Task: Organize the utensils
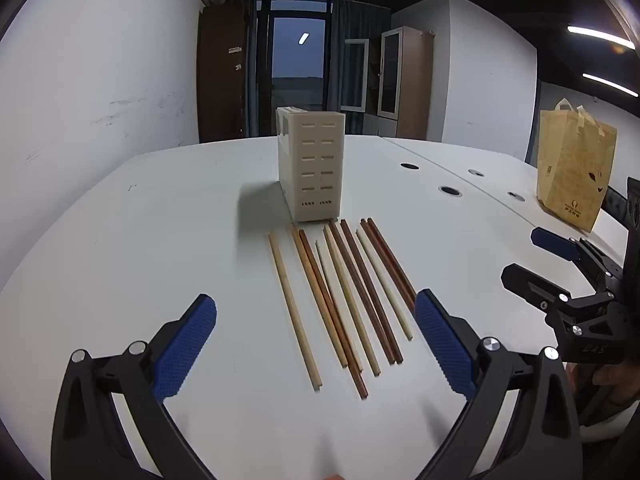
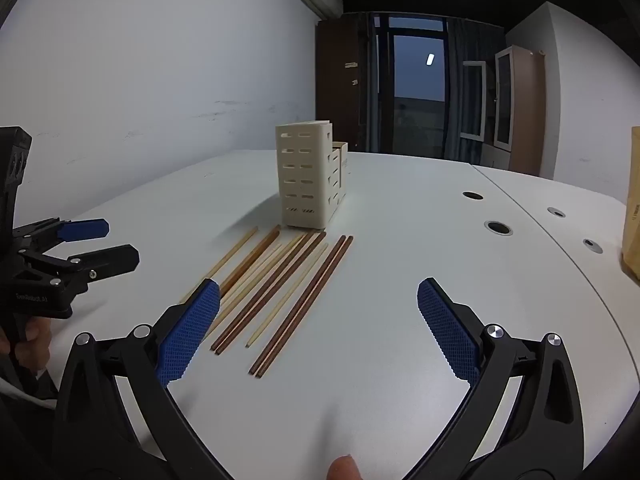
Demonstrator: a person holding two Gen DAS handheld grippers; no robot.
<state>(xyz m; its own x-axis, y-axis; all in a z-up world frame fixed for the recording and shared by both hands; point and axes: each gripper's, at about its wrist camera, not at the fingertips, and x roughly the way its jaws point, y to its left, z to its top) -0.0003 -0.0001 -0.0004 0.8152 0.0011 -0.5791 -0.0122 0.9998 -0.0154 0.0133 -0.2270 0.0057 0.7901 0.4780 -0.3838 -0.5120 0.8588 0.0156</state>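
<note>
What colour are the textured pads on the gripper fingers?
Blue, with a fine mesh texture, on black fingers. The left gripper pads show it best in the left wrist view.

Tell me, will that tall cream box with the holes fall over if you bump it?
Probably, if bumped sideways: the cream slotted utensil holder stands tall on a narrow base. It looks like thin, hollow plastic, so likely light. The smooth white table may let it slide first.
</note>
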